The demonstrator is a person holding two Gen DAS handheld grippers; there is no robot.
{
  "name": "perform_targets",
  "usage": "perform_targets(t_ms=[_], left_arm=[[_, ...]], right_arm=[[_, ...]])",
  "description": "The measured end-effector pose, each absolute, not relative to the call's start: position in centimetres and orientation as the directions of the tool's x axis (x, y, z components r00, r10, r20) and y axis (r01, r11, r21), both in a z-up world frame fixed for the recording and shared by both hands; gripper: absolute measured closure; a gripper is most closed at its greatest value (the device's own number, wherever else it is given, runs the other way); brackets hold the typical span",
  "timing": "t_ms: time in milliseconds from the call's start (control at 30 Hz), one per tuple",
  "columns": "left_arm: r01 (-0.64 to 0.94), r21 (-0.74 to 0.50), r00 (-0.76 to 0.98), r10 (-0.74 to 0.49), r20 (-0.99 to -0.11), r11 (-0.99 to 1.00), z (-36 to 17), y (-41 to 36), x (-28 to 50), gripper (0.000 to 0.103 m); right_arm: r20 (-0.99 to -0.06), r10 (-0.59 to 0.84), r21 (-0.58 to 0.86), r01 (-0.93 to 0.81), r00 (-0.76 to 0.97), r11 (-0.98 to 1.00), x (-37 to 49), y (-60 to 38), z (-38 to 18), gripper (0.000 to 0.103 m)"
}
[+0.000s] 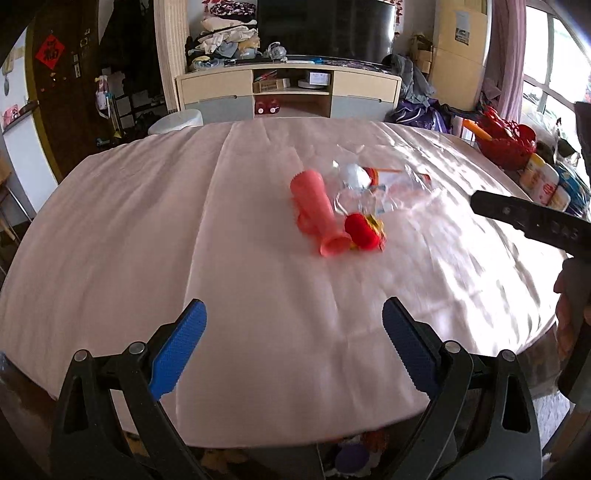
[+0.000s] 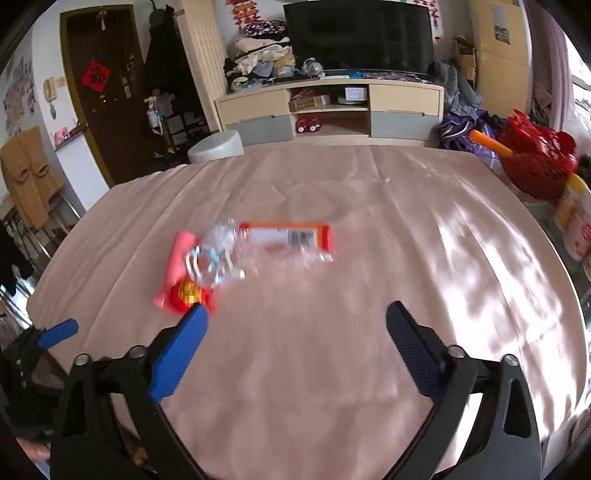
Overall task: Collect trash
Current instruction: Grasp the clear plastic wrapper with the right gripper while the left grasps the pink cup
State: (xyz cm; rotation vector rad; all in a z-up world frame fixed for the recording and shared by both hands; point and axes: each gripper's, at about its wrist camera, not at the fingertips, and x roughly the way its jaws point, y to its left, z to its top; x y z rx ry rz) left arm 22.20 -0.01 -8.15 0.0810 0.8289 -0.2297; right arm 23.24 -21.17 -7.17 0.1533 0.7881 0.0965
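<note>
Trash pile (image 2: 236, 258) blurred, bottle (image 2: 280, 243) edges unclear; left gripper (image 1: 293, 332) & right gripper (image 2: 295, 332) both spread, empty.

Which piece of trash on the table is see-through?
The clear plastic bottle with the orange label; the pink tube and red cap beside it are solid-coloured.

I'm working in a lived-in home living room: big TV (image 2: 358, 35) sitting on a low media cabinet (image 2: 328, 107), laundry pile (image 2: 258, 62) stacking up beside it, brown entry door (image 2: 107, 81) wearing a red paper charm, cardboard boxes (image 2: 495, 40) crowding the window corner, cloth-covered tabletop (image 2: 332, 350) up front.
</note>
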Motion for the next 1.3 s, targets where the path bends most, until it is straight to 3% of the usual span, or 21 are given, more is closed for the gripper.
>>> perform_targets(t_ms=[233,433,600,667,700,900,1000,1167,1300], left_arm=[[0.232,-0.003,0.652,-0.158,-0.742,0.973,-7.7,-1.0,25.2,0.012],[0.228,0.000,0.645,-0.151,-0.749,0.974,-8.0,-1.3,26.9,0.012],[0.242,0.001,0.637,-0.158,-0.754,0.970,-8.2,-2.0,27.6,0.012],[0.250,-0.001,0.634,-0.164,-0.755,0.968,-8.3,-2.4,27.9,0.012],[0.254,0.000,0.634,-0.167,-0.755,0.967,-8.2,-2.7,28.0,0.012],[0.256,-0.001,0.642,-0.170,-0.748,0.967,-7.7,-3.5,28.8,0.016],[0.244,-0.006,0.646,-0.167,-0.745,0.970,-7.3,-3.5,29.6,0.028],[0.244,0.005,0.628,-0.154,-0.763,0.970,-7.5,-3.8,30.8,0.059],[0.243,0.018,0.594,-0.134,-0.793,0.970,-8.5,-3.9,31.5,0.060]], right_arm=[[-0.731,0.198,0.196,-0.076,0.653,0.978,28.2,-19.6,-7.6,0.034],[-0.748,0.199,0.168,-0.110,0.632,0.980,29.8,-18.1,-8.7,0.038],[-0.765,0.173,0.129,-0.116,0.621,0.985,30.7,-18.0,-9.6,0.056],[-0.772,0.179,0.135,-0.117,0.610,0.984,30.9,-18.2,-9.7,0.081],[-0.772,0.176,0.131,-0.117,0.611,0.984,30.9,-18.4,-9.7,0.083],[-0.741,0.193,0.172,-0.096,0.643,0.980,29.7,-20.5,-8.5,0.085],[-0.719,0.199,0.183,-0.094,0.666,0.979,28.9,-21.7,-7.5,0.085],[-0.698,0.192,0.180,-0.091,0.690,0.979,27.8,-22.8,-6.3,0.085],[-0.691,0.183,0.173,-0.086,0.699,0.981,27.5,-23.1,-6.0,0.085]])
